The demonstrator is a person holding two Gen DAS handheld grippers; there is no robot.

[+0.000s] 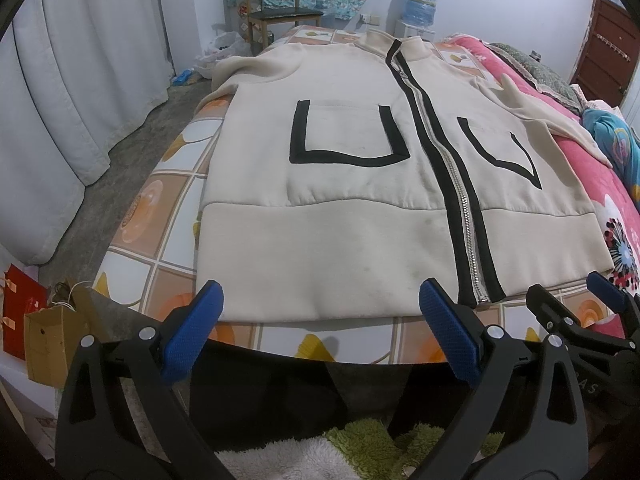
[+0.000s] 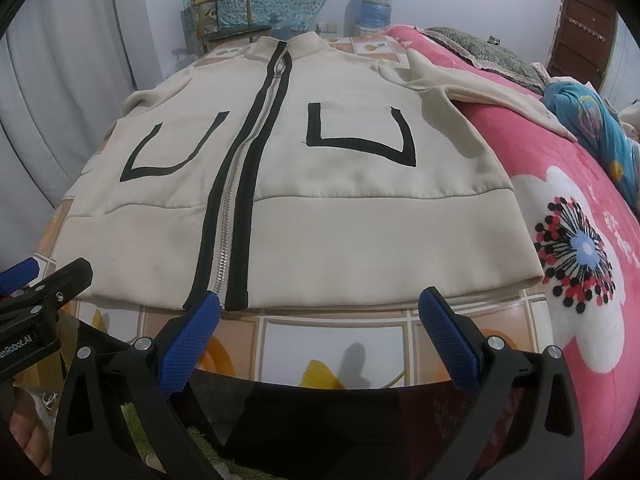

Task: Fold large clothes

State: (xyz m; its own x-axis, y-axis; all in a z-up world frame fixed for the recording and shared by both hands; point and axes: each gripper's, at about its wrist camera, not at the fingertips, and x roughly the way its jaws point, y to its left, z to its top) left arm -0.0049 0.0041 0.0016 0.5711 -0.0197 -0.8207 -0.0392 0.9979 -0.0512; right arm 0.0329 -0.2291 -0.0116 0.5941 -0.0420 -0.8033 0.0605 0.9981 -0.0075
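Observation:
A cream zip-up jacket (image 1: 340, 200) with black trim and two black-outlined pockets lies flat, front up, on the bed, hem toward me; it also shows in the right wrist view (image 2: 320, 208). Its sleeves spread out to both sides. My left gripper (image 1: 320, 300) is open and empty, just short of the hem, left of the zipper (image 1: 460, 200). My right gripper (image 2: 320, 312) is open and empty, just short of the hem, right of the zipper (image 2: 228, 216). The right gripper also shows at the right edge of the left wrist view (image 1: 568, 292).
The jacket rests on a tiled-pattern sheet (image 1: 168, 208). A pink floral blanket (image 2: 580, 240) covers the bed's right side. White curtains (image 1: 72, 100) hang on the left. A chair (image 1: 276, 4) and water dispenser (image 1: 420, 4) stand at the far wall. Paper bags (image 1: 44, 344) sit on the floor.

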